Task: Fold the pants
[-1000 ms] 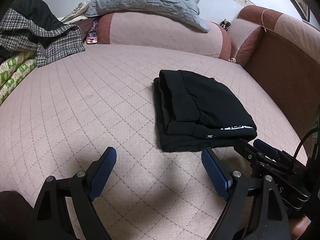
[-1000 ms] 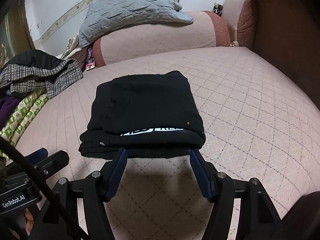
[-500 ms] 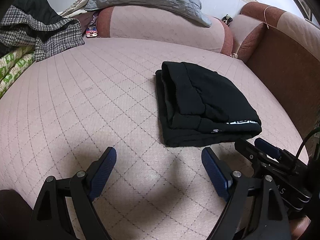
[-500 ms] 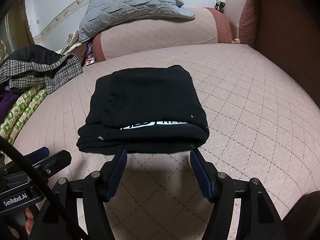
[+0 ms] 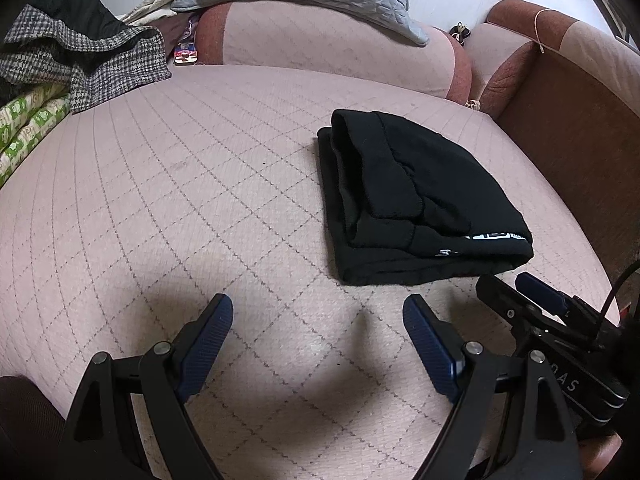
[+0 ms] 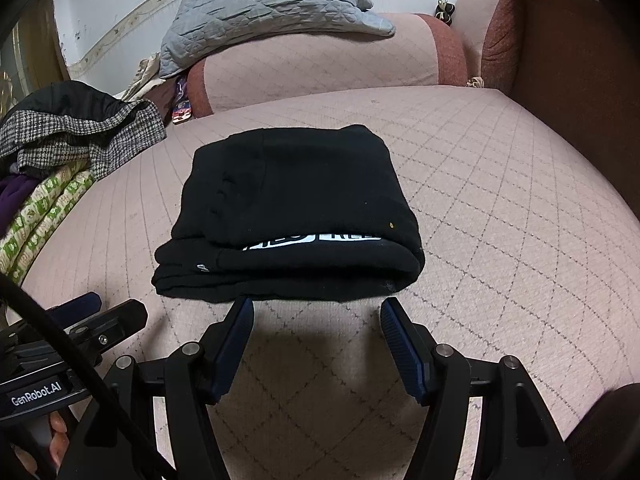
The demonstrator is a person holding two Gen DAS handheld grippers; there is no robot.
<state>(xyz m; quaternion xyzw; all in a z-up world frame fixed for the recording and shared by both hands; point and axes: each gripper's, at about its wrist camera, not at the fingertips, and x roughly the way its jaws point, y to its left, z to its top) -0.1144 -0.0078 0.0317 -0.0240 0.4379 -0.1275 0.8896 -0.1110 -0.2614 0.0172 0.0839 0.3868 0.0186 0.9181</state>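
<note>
Black pants: folded bundle, mid-mattress; soft, light, floppy; best taken by near folded edge. Left gripper, right gripper: agape, empty.

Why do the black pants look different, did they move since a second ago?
No. The black pants lie equally far from the houndstooth coat and bolster; only the camera view shifted slightly.

Left of the pants the bed lies bare up to a clothes heap; behind stands a bolster, and right, seemingly close, a brown side panel.
</note>
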